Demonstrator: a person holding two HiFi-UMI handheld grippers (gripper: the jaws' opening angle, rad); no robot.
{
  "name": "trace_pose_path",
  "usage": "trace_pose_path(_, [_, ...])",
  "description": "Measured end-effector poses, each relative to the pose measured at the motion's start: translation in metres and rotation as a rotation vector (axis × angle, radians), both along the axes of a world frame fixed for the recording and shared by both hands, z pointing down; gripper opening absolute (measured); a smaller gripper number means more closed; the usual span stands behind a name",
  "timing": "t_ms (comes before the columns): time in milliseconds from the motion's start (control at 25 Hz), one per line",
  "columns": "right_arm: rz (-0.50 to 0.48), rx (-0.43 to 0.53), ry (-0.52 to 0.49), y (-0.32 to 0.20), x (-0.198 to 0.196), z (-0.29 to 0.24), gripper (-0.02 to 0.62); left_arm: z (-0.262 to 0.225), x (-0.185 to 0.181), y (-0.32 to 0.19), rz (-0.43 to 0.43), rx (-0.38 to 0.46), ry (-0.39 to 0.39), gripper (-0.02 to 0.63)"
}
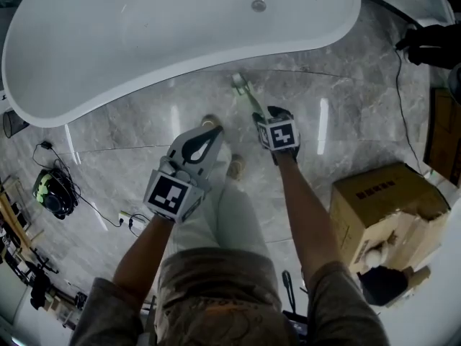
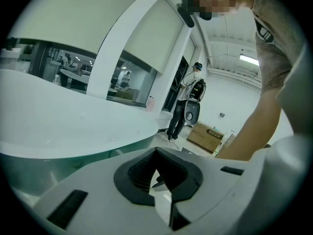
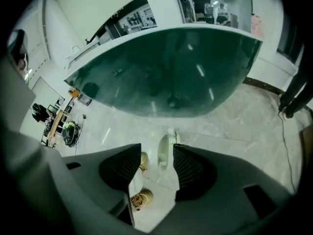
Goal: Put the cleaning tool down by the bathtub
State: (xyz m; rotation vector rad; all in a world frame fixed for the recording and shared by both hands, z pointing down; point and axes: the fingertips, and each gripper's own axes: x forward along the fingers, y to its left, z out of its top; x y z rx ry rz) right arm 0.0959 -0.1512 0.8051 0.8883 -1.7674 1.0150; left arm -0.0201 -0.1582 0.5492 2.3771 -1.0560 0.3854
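Nearest, left gripper (image 2: 159,173) idle, jaws closed on nothing. Right gripper (image 3: 155,155) low over the floor (image 1: 346,121), jaws wide apart. The cleaning tool (image 3: 164,153) shows between them, apparently lying free, though a touch on one pad can't be ruled out. Beyond, it lies just beside the bathtub (image 1: 144,42). Best finish: lift straight up, jaws wide, without nudging it.

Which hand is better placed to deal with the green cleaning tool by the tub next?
Right. The right gripper is directly over the cleaning tool beside the bathtub, jaws apart either side of it. The left gripper is off to the side, shut and empty.
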Motion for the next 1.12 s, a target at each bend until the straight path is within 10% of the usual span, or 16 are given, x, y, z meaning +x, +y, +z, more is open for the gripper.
trace_pose_path(440, [0.041, 0.142, -0.120, 0.022, -0.012, -0.139, 0.006, -0.074, 0.012, 0.038, 0.032, -0.036, 0.017, 0.011])
trace_pose_path(1120, [0.067, 0.520, -0.430, 0.041, -0.050, -0.427, 0.003, -0.214, 0.012, 0.067, 0.101, -0.034, -0.005, 0.011])
